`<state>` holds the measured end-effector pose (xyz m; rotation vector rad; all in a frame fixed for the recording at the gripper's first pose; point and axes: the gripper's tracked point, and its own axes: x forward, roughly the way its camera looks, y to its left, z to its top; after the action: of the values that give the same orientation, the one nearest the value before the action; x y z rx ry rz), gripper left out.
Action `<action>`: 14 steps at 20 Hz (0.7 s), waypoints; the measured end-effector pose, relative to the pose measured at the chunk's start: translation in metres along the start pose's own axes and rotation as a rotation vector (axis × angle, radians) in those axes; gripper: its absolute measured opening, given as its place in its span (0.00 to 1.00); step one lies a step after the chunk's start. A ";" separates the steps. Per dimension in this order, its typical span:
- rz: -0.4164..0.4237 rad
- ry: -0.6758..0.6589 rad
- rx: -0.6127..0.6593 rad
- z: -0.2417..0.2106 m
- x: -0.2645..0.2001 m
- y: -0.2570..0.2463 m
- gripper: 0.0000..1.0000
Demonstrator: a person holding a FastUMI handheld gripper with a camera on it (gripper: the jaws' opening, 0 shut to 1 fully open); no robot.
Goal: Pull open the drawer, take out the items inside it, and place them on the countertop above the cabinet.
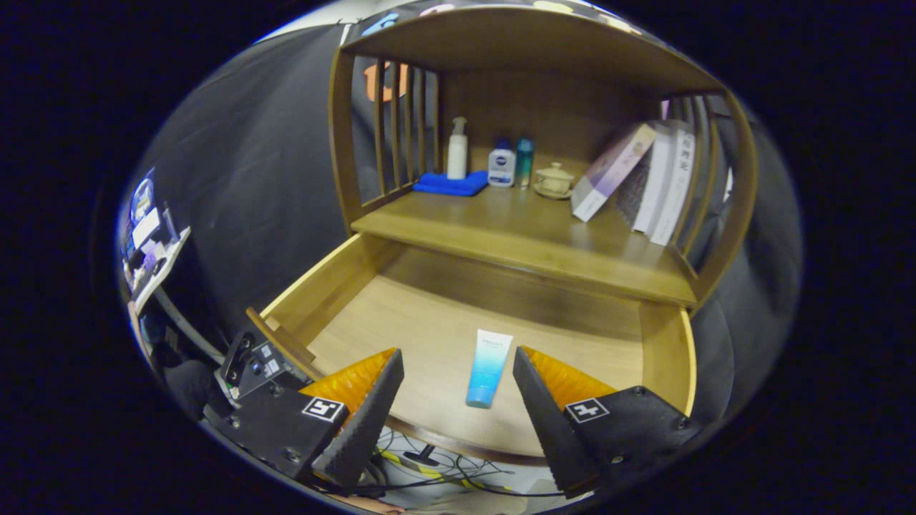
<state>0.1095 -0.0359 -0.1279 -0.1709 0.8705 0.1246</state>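
We see the wooden cabinet (544, 236), its countertop (515, 229) under a curved hood with slatted sides. Below it the drawer (401, 315) stands pulled open; its near front rim is partly hidden by the gripper (458, 375). Leaning books (644, 179) occupy the countertop's right end, their titles too small to read. At the back we note a blue cloth (451, 184) bearing a pump bottle (456, 150), then two small bottles (512, 163) and a lidded cup (554, 179). A tube (489, 368) lies flat on the drawer floor between the spread fingers, touching neither.
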 end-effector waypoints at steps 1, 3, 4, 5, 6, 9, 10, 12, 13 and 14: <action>0.005 0.038 -0.023 -0.001 0.008 0.000 0.97; -0.019 0.118 -0.019 -0.005 0.022 -0.008 0.97; -0.010 0.148 0.000 -0.006 0.029 -0.007 0.97; 0.000 0.175 0.021 -0.007 0.034 -0.006 0.97; 0.006 0.202 0.037 -0.008 0.040 -0.008 0.97; 0.013 0.297 0.079 -0.018 0.058 -0.012 0.95; 0.012 0.332 0.109 -0.023 0.064 -0.014 0.94; 0.028 0.391 0.178 -0.032 0.074 -0.014 0.91; 0.031 0.415 0.191 -0.037 0.078 -0.015 0.91; 0.020 0.433 0.196 -0.040 0.082 -0.017 0.91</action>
<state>0.1351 -0.0574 -0.2150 -0.0029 1.3091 0.0194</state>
